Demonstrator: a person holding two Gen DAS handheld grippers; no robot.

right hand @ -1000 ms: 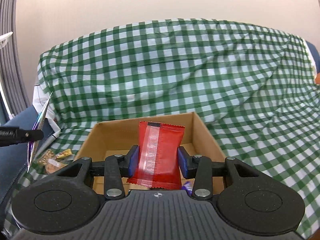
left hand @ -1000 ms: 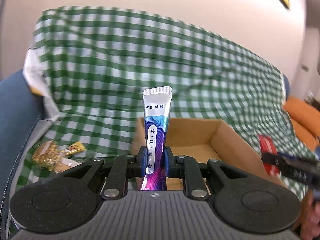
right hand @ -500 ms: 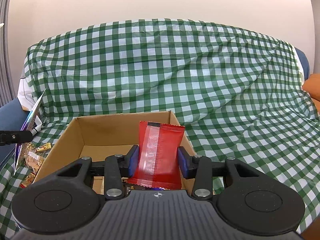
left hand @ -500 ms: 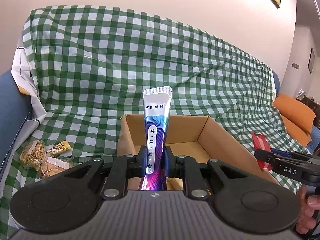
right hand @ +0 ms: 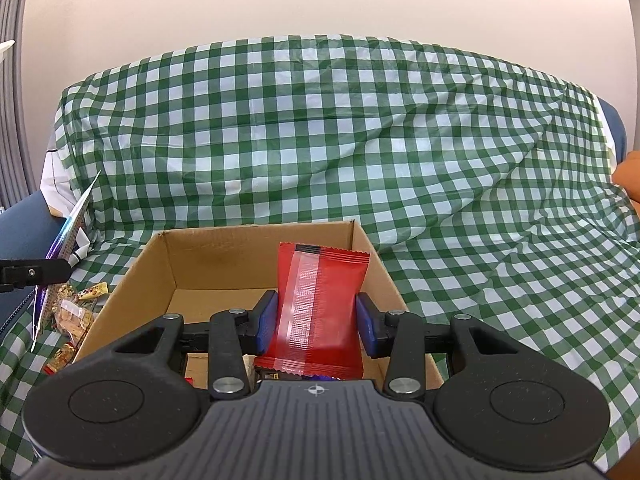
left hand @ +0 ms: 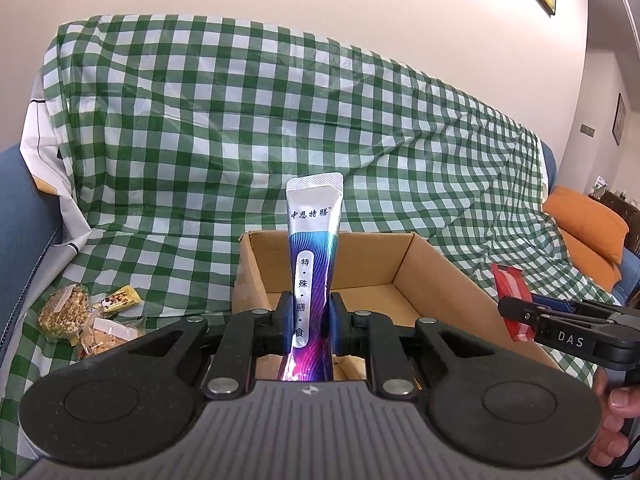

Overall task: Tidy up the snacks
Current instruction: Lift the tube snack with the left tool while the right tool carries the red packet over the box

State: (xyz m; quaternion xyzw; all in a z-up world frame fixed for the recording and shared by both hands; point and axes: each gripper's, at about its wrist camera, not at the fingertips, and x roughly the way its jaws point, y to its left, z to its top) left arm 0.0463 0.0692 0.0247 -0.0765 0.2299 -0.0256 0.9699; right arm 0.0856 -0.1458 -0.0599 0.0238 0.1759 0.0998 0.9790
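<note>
My left gripper (left hand: 308, 326) is shut on a tall silver and purple stick sachet (left hand: 314, 256), held upright over the near left part of an open cardboard box (left hand: 436, 256). My right gripper (right hand: 316, 322) is shut on a red snack packet (right hand: 320, 304), held upright over the same box (right hand: 224, 256). In the left wrist view the right gripper (left hand: 520, 314) with the red packet (left hand: 510, 292) is at the box's right side. In the right wrist view the sachet (right hand: 66, 236) shows edge-on at the far left.
A pile of loose wrapped snacks (left hand: 86, 316) lies on the green checked cloth (left hand: 224, 132) left of the box, also in the right wrist view (right hand: 74, 312). The cloth covers a sofa back. An orange cushion (left hand: 588, 232) sits at the right.
Both grippers have drawn nearer the box and steadied, each holding its packet. The box sits more centred under them.
</note>
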